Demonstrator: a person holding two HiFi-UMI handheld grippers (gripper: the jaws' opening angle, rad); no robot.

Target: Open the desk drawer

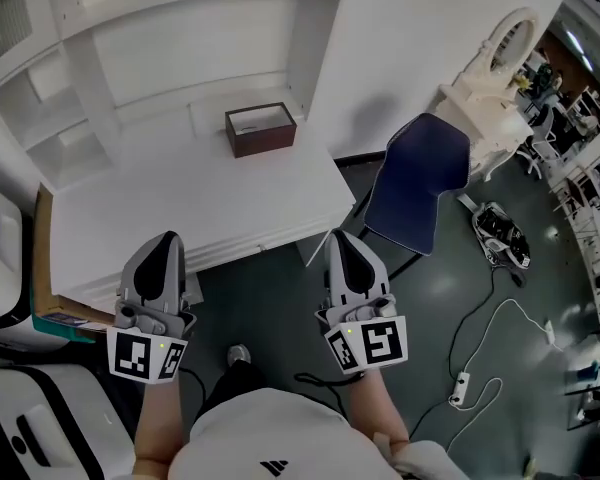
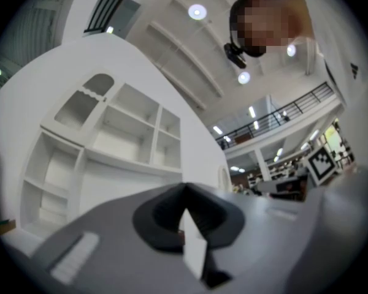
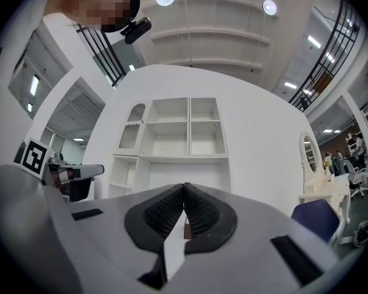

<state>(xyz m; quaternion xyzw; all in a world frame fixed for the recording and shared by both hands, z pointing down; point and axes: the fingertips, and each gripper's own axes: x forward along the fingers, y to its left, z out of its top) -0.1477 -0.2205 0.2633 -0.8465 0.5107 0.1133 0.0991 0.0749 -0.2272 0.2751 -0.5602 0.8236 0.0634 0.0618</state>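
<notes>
Our left claw [image 1: 163, 246] and right claw [image 1: 342, 240] are both clenched on nothing, side by side at the near edge of the white desk [image 1: 180, 203]. Bare dark floor [image 1: 270, 293] lies open between them, and a blue chair [image 1: 420, 183] crowds the desk's right corner. The drawer [image 1: 272, 234] sits closed under that near edge, showing a plain white front. A brown box [image 1: 260, 128] rests far back on top. Black-and-white square markers [image 1: 368, 345] face us from the 2 cubes.
</notes>
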